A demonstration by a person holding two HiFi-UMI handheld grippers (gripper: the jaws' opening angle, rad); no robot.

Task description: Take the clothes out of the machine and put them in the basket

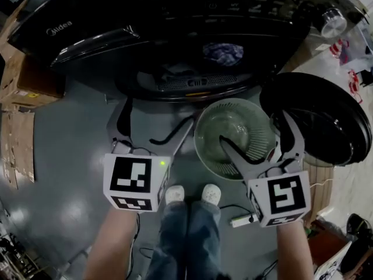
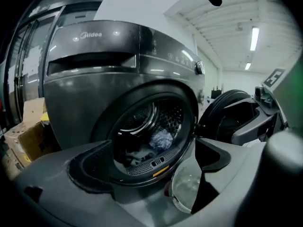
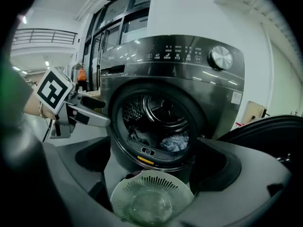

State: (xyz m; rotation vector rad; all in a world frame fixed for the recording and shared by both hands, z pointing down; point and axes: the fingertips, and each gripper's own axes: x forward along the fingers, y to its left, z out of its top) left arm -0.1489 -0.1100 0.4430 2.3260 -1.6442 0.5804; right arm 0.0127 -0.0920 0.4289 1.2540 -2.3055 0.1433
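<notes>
The dark front-loading washing machine (image 1: 175, 16) stands with its round door (image 1: 317, 118) swung open to the right. Inside the drum lie a blue-and-white cloth (image 1: 223, 53) (image 2: 161, 138) (image 3: 176, 143) and a darker garment (image 2: 130, 152) (image 3: 139, 137). A pale green round basket (image 1: 201, 127) (image 3: 151, 176) (image 2: 182, 193) sits on the floor just below the opening, with nothing in it. My left gripper (image 1: 157, 112) (image 2: 151, 174) is open and holds nothing, left of the basket. My right gripper (image 1: 249, 127) (image 3: 156, 174) is open over the basket.
Cardboard boxes (image 1: 17, 98) stand left of the machine. A white power strip (image 1: 239, 219) lies on the grey floor by the person's shoes (image 1: 192, 194). The open door (image 3: 265, 131) takes up the room to the right.
</notes>
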